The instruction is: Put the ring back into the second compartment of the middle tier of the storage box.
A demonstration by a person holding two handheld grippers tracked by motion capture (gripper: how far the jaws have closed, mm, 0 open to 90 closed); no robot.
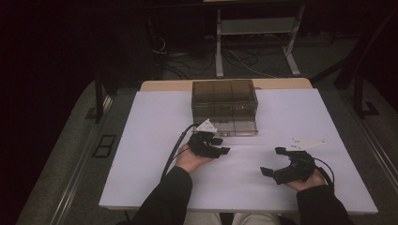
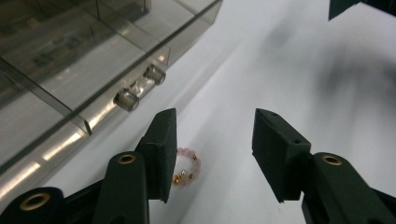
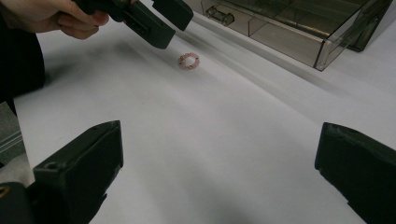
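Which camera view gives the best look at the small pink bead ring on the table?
The right gripper view: the bead ring lies whole and unobstructed on the white table. The left gripper view is closer, but that gripper's own pad covers part of the ring. From the high view I cannot make the ring out.

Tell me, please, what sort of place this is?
Probably a lab or recording workspace: a white table stands in a dark room, loose cables trail across the floor behind it, and a metal stand sits beyond.
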